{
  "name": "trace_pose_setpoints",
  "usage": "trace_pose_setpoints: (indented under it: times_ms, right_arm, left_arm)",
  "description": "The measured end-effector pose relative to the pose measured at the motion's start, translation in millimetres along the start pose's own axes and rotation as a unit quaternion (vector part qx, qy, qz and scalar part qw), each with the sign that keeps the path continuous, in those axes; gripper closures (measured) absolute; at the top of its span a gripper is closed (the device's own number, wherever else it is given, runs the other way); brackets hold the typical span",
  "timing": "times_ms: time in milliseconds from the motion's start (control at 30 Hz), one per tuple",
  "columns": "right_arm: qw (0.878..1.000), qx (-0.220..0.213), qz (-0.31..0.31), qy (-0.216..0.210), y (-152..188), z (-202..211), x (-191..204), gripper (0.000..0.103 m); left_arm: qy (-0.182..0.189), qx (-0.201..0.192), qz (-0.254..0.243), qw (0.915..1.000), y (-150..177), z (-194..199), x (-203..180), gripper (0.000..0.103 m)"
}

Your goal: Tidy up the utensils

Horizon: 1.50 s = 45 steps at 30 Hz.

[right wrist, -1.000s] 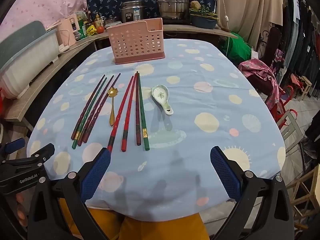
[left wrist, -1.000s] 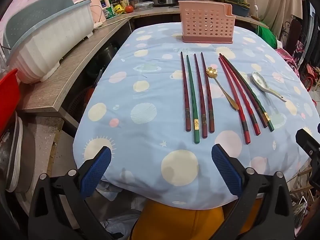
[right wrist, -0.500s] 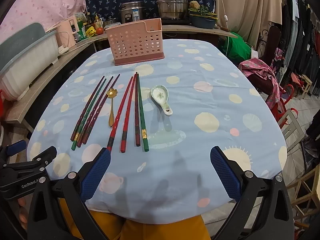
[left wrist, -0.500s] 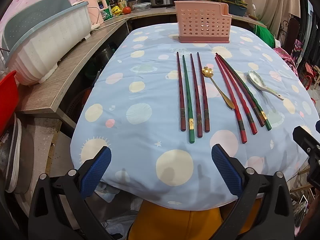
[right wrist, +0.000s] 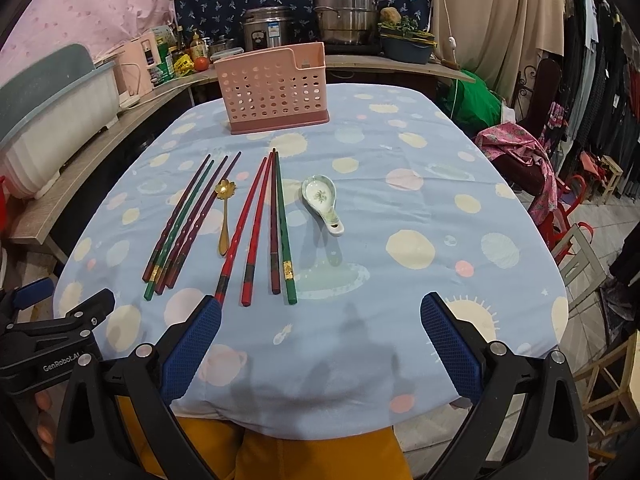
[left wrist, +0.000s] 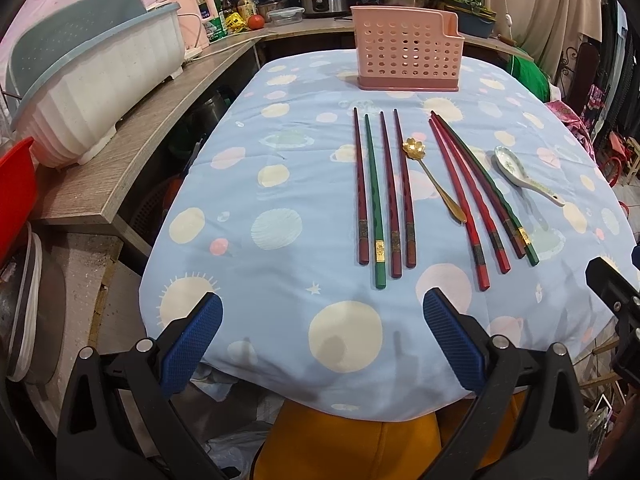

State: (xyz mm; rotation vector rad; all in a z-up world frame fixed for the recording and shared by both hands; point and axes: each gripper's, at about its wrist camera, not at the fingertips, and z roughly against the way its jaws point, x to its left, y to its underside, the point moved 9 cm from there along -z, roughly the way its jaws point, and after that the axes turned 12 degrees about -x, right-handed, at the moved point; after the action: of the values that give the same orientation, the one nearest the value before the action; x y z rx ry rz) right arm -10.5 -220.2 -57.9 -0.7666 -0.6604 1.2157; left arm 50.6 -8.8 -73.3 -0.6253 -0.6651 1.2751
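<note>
Chopsticks [left wrist: 404, 192] lacquered red, maroon and green lie crowded beside a gold flower-bowled spoon [left wrist: 434, 180]; both grippers [left wrist: 322, 342] [right wrist: 320, 340] gape empty. Thin sticks, probably slick, could roll or get pinched in pairs.

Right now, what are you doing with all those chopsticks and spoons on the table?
A person is holding a gripper in each hand, about to tidy the utensils. Both the left gripper and right gripper hang open over the near table edge, holding nothing. Eight chopsticks lie in two groups of four on the blue tablecloth, with a gold spoon between them and a white ceramic spoon off to the right. The pink holder stands at the far end, with nothing showing above its rim.
</note>
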Motion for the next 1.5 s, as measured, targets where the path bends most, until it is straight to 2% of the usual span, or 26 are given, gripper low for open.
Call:
trace_pose_setpoints:
  times_ms: [1500]
  right_arm:
    - [1.0, 0.004, -0.003, -0.003, 2.9, -2.9, 1.9, 0.007]
  left_arm:
    - [-0.002, 0.003, -0.005, 1.0, 3.1, -2.2, -0.1, 0.007]
